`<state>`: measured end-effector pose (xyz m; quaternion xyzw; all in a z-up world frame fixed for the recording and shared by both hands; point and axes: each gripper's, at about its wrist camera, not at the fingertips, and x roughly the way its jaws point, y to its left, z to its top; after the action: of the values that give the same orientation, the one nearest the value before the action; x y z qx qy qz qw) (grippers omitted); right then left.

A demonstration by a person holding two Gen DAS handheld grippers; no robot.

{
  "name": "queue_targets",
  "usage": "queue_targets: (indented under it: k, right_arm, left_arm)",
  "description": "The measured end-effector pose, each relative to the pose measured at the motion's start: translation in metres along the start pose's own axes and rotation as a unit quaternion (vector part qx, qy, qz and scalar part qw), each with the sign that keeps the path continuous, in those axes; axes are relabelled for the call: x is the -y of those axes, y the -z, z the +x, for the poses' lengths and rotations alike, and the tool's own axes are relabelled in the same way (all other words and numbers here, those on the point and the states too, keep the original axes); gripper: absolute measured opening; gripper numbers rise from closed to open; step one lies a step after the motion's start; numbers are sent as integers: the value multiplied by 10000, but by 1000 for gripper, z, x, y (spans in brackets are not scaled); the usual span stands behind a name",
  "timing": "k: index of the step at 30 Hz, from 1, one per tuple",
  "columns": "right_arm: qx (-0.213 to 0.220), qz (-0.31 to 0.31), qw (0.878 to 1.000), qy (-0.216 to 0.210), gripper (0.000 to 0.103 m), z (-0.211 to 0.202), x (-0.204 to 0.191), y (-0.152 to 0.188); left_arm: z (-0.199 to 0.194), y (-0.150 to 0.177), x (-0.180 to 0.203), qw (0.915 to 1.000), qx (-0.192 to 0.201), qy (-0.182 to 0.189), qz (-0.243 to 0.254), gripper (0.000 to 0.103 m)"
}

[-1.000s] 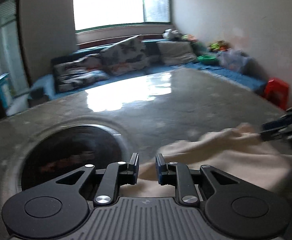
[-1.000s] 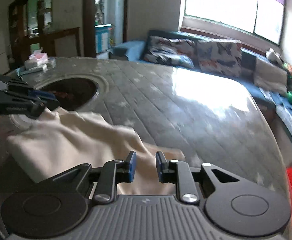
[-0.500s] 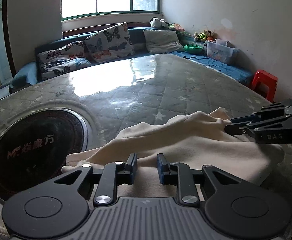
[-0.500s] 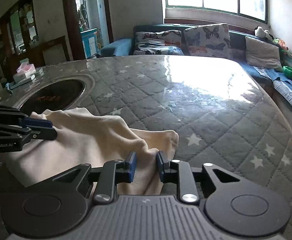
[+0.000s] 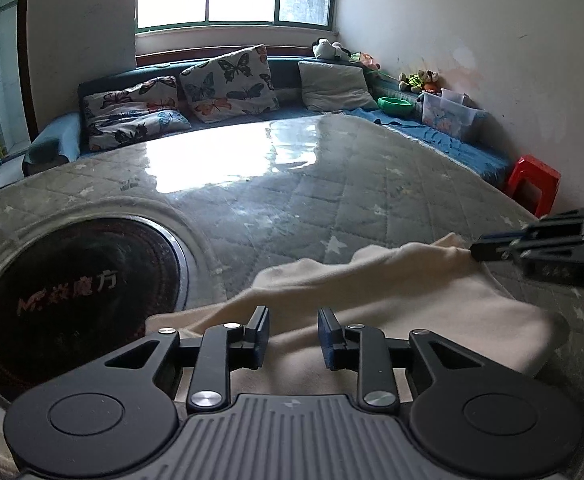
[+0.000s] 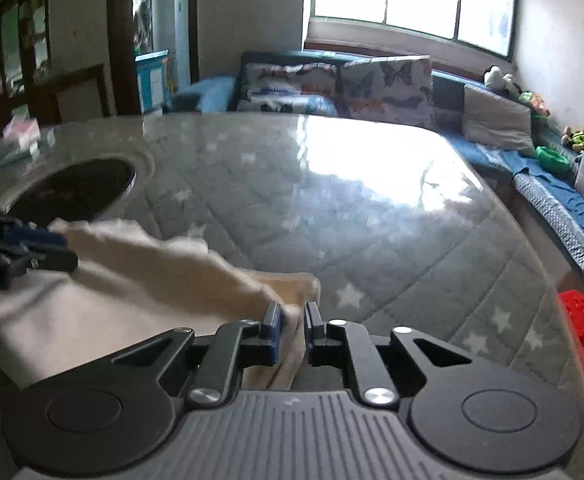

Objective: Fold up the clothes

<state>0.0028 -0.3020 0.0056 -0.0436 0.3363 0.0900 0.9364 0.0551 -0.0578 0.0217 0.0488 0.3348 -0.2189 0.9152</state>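
Pinching cream garment (image 6: 140, 280): right gripper (image 6: 292, 334); left gripper (image 5: 293, 338) parted.

cream garment (image 5: 411, 292), grey star-patterned table cover (image 5: 331, 200)

left gripper (image 5: 293, 336) open over cream cloth (image 5: 391, 292); right gripper (image 5: 475, 251) pinching it

Your left hand-held gripper (image 5: 293, 336) has its jaws parted a little. Your right hand-held gripper (image 6: 292, 330) is pinched onto cloth (image 6: 140, 280).
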Motion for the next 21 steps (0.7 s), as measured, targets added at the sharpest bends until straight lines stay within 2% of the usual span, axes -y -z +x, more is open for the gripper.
queue_targets:
  k: [3,7,13,17,21]
  right_arm:
    - [61,-52,9993,-358,11,-6,-9,-12]
    - [-53,-186,9964,-823,11,11,-26,-23]
    - [-267,-303,9962,-771,10,46,-37,-22]
    - [-222,-220,9966,-763,11,39,-40,-27]
    - [-137,-431,9935,-1048,12,27,-54,-32]
  left_arm:
    - [6,-6,-5,9999,-38,57,-142,28]
    - [14,-10,-9,9994,-94,70,-325,28]
    - [24,-12,-18,9986,-169,33,-505,28]
    - [24,-14,-24,9976,-153,69,-679,28]
    - [10,-11,-25,9972,8,117,-735,28]
